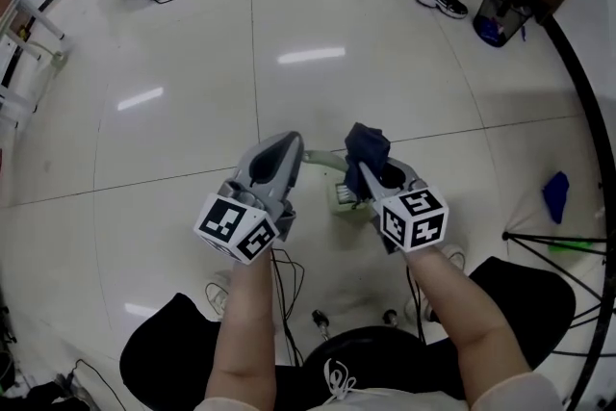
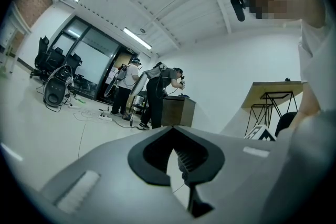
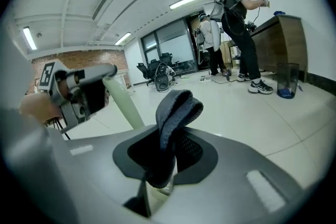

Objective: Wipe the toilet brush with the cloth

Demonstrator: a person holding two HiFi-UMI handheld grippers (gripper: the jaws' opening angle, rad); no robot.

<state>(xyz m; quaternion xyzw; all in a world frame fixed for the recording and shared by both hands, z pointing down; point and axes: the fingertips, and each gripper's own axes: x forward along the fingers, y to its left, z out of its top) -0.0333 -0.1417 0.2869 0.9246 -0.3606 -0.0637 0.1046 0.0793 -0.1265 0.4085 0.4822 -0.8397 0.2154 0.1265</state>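
So here's our setup: nothing's resting on anything, and both things are held up in the air over the tiled floor [image 1: 173, 43], right in front of our knees. Our left gripper [image 1: 292, 147] has its tongs closed on the far end of the pale green handle of the toilet brush [image 1: 324, 163]. The right gripper view shows it best, with the handle coming out of those tongs and slanting down toward the other hand. The left gripper's own camera only shows the tongs nearly together with a thin pale sliver between them, which we take to be that handle. The bristle head sits low, just beside the right gripper [image 1: 371, 176].

The right tongs are clamped on the dark blue cloth [image 1: 368, 147], with a folded loop of it poking up past the tips. We reckon that's the point of the grip: it puts soft fabric out front to rub with, not bare plastic. Gripping the brush by its handle end leaves the shaft and head free to wipe.

Cloth and handle look very close, but we can't tell if they're touching. Our guess is the wiping is only just getting going.
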